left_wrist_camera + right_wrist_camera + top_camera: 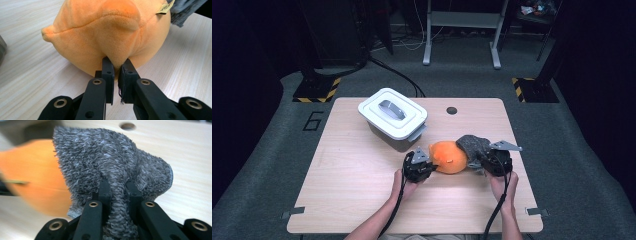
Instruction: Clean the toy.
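An orange plush toy [449, 156] lies on the wooden table [357, 175], a little right of the middle. My left gripper [421, 161] sits at the toy's left side, shut on a pinch of its orange fabric [110, 32]; the pinch shows between the jaws in the left gripper view. A grey fuzzy cloth [473, 144] drapes over the toy's right end. My right gripper [490, 161] is shut on a fold of that cloth [112, 170], which bunches up between its jaws. A small yellow tag [163, 8] hangs from the toy.
A white lidded bin [393, 117] with a grey handle stands at the back left of the table, close behind the left gripper. A round hole [452, 110] is in the tabletop near the far edge. A metal frame [462, 30] stands on the floor beyond.
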A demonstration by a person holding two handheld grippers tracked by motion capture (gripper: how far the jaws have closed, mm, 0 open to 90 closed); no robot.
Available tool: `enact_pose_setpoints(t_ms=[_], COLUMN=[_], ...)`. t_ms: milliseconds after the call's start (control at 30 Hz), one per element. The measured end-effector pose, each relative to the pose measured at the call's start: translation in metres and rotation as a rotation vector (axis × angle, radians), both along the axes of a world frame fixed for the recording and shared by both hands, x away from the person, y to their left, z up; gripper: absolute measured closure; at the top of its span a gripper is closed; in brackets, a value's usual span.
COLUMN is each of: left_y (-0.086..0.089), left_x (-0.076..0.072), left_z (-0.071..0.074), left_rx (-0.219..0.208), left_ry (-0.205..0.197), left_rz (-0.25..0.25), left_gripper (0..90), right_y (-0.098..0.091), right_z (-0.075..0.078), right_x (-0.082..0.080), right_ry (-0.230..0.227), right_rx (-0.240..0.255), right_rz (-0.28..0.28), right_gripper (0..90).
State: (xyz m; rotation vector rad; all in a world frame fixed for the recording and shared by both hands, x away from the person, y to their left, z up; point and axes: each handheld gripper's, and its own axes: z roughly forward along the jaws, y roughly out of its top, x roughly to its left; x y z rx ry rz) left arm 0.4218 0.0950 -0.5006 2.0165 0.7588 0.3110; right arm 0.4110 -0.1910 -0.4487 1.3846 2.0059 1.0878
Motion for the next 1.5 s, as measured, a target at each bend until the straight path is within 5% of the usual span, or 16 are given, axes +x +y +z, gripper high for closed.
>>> enact_pose_setpoints(t_ms=[233, 400, 500, 600, 733, 900, 1100, 1300, 1500], left_y=[0.002, 0.000, -0.006, -0.012, -0.016, -0.015, -0.012, -0.011, -0.007], left_x=[0.001, -0.005, -0.009, -0.009, -0.008, -0.002, 0.001, 0.002, 0.001], left_z=[-0.001, -0.003, -0.006, -0.009, -0.011, -0.008, 0.009, 0.021, 0.018], left_rx=[0.012, 0.075, 0.134, 0.164, 0.176, 0.116, 0.015, -0.095, -0.078], left_ry=[-0.032, -0.131, -0.199, -0.231, -0.248, -0.180, -0.037, 0.086, 0.064], left_rz=[0.010, 0.052, 0.067, 0.058, 0.043, 0.038, 0.021, 0.005, 0.013], left_gripper=[78.8, 50.5, 42.0, 42.2, 62.8, 80.6, 83.4, 83.6, 82.9], right_y=[0.027, 0.028, 0.027, 0.027, 0.026, 0.021, 0.014, 0.030, 0.054], right_z=[-0.002, -0.003, -0.004, -0.004, -0.007, -0.006, 0.010, 0.034, 0.026], right_x=[0.006, 0.012, 0.013, 0.014, 0.015, 0.012, -0.003, -0.026, -0.018], right_ry=[0.006, 0.016, 0.018, 0.025, 0.018, 0.014, -0.038, -0.093, -0.070], right_rx=[-0.032, -0.035, -0.038, -0.041, -0.035, -0.017, 0.013, -0.003, -0.069], right_rz=[0.050, 0.035, 0.039, 0.029, 0.032, 0.026, 0.027, 0.100, 0.132], right_gripper=[78.8, 78.8, 78.8, 78.8, 78.8, 78.9, 78.9, 78.8, 78.9])
